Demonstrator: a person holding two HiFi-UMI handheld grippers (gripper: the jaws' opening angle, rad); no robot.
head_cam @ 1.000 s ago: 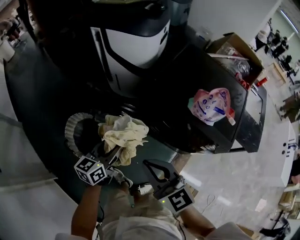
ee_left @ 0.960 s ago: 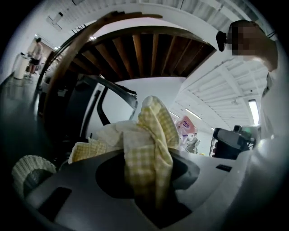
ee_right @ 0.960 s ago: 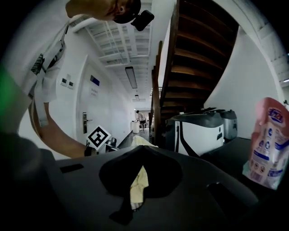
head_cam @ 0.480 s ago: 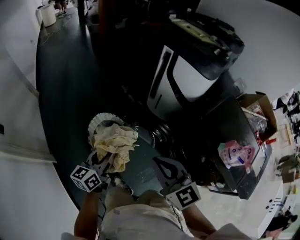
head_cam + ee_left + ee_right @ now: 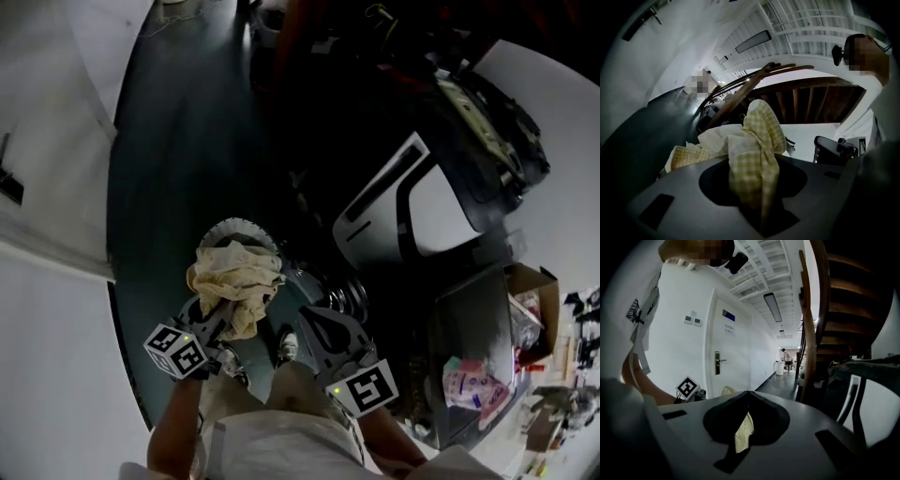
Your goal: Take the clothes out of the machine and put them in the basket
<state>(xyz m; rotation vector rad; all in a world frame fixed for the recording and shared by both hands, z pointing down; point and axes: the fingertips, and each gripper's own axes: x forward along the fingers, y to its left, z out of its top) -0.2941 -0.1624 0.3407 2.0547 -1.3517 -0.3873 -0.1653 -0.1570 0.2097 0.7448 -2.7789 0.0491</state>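
My left gripper (image 5: 217,310) is shut on a bunched yellow checked cloth (image 5: 234,281). It holds the cloth at the near rim of the round white ribbed basket (image 5: 228,227) on the dark floor. In the left gripper view the cloth (image 5: 757,136) drapes over and between the jaws. My right gripper (image 5: 307,315) sits beside it on the right, jaw tips together, with nothing seen in its grip in the head view. In the right gripper view a yellow scrap (image 5: 743,431) shows in the gap behind the tips. The white-fronted machine (image 5: 412,206) stands off to the right.
A dark table (image 5: 469,328) with a pink printed bag (image 5: 469,389) and a cardboard box (image 5: 530,300) lies at the right. Wooden stairs (image 5: 813,333) rise beside the machine. A white door (image 5: 726,352) and a far-off person (image 5: 786,357) stand down the hallway.
Both grippers have swung away from the machine toward the basket. The cloth, once to the right of the basket, now hangs at its near rim. The right gripper came along beside it.
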